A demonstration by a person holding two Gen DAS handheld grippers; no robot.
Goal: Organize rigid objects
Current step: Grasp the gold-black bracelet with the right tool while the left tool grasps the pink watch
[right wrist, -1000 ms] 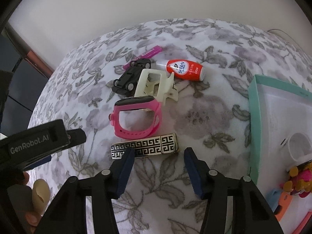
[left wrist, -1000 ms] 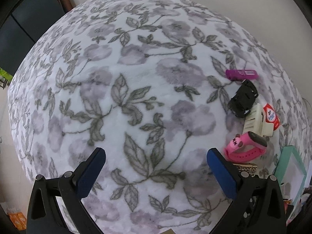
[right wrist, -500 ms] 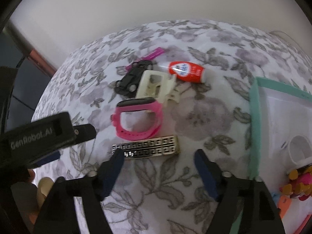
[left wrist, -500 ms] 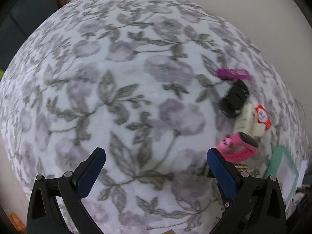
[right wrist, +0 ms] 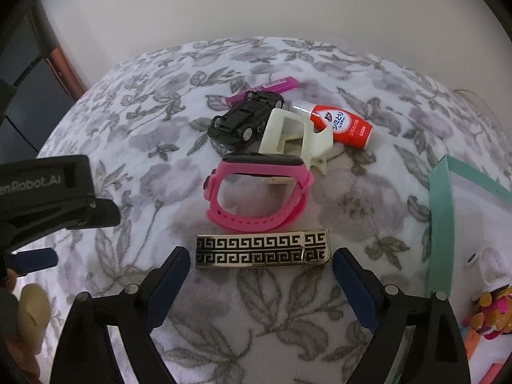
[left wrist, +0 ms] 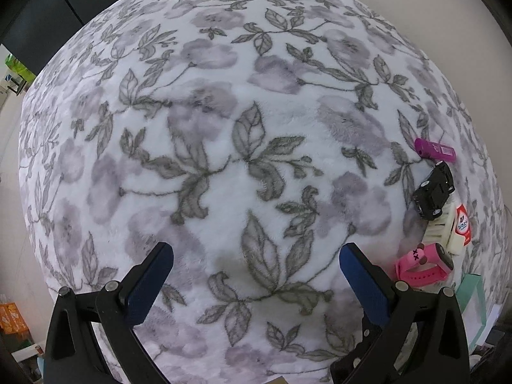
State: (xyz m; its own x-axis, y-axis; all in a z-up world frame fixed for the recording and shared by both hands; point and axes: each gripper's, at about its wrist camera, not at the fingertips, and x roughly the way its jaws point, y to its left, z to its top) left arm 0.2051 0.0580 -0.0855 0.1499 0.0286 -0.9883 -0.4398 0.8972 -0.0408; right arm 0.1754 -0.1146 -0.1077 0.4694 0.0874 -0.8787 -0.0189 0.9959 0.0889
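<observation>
We see the right gripper [right wrist: 260, 265] with jaws apart just short of the gold clip [right wrist: 262, 248] lying flat on the blanket [right wrist: 368, 192]; likely stiff, light, slick, so pinch its long edges.

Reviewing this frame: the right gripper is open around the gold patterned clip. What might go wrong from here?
1. The gold patterned clip lies flat on the plush blanket; the right gripper spans its long side, so the fingers may dig into the pile or slip off.
2. The pink watch sits just behind the clip and could be nudged.
3. Carrying it to the teal box, the clip may strike the raised wall.
</observation>
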